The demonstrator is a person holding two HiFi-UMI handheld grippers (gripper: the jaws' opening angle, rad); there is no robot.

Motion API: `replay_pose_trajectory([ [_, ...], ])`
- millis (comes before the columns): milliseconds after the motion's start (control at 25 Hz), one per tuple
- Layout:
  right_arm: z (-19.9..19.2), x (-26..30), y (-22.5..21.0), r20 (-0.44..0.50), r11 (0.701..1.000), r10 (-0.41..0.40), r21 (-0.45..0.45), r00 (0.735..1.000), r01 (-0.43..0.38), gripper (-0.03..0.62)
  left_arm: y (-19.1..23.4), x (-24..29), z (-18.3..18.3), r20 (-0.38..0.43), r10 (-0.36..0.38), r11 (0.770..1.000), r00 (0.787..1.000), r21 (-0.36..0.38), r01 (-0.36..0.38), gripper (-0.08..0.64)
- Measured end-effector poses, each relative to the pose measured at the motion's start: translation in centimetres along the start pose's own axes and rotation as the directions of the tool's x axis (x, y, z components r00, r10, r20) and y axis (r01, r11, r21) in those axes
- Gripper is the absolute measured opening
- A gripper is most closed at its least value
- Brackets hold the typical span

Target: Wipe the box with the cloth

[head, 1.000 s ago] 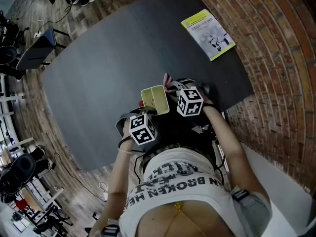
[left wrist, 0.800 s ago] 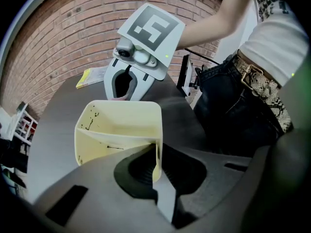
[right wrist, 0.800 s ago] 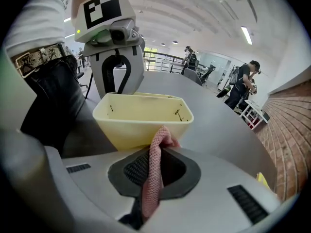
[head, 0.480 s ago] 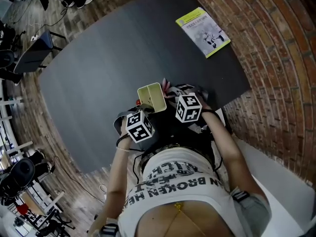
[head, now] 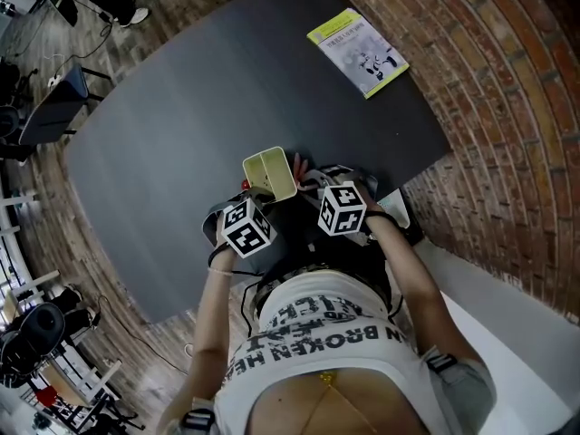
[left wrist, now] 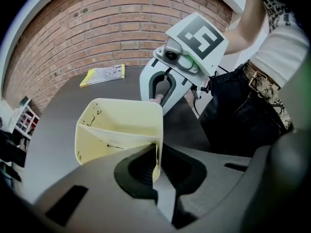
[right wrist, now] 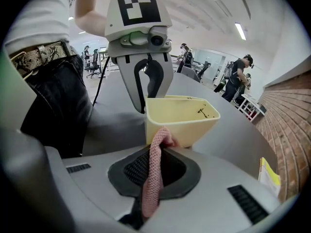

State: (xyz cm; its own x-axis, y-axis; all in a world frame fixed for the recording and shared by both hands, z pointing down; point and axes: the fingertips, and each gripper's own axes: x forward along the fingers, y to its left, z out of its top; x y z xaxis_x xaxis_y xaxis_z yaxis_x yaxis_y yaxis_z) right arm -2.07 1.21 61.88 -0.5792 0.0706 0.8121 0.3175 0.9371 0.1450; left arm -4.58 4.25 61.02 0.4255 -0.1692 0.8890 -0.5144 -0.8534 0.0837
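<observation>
The box (left wrist: 119,130) pinched by the left gripper (left wrist: 156,165) is pale yellow with small dark marks inside; the cloth (right wrist: 151,188) in the right gripper (right wrist: 155,161) is knitted pink. Both grippers are grey, with black-and-white marker cubes (head: 246,227). Beneath them the table (head: 181,134) is dark grey; beyond the right gripper, the booklet (head: 358,51) is yellow-green and white

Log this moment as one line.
left tongs: shut on box wall | right tongs: shut on cloth | cloth: at box's outer side

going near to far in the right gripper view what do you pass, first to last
pink cloth → yellow box → left gripper → person standing in the far background
</observation>
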Motion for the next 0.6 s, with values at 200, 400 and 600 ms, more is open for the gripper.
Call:
replay_pose_trajectory([
  [200, -0.2, -0.2, 0.7, 0.003, 1.0, -0.005, 0.022, 1.0, 0.005, 0.018, -0.1, 0.2, 0.0, 0.012, 0.019, 0.999, 1.0, -0.042, -0.018, 0.029],
  [400, -1.0, -0.8, -0.1, -0.016, 0.997, -0.042, 0.06, 0.999, 0.042, 0.018, -0.3, 0.8, 1.1, 0.025, 0.061, 0.982, 0.998, -0.181, -0.055, 0.031],
  [600, -1.7, -2.8, -1.4, 0.005, 0.982, -0.106, 0.158, 0.994, 0.104, 0.018, 0.0, 1.6, 2.8, 0.005, 0.153, 0.927, 0.988, -0.346, -0.141, 0.031],
])
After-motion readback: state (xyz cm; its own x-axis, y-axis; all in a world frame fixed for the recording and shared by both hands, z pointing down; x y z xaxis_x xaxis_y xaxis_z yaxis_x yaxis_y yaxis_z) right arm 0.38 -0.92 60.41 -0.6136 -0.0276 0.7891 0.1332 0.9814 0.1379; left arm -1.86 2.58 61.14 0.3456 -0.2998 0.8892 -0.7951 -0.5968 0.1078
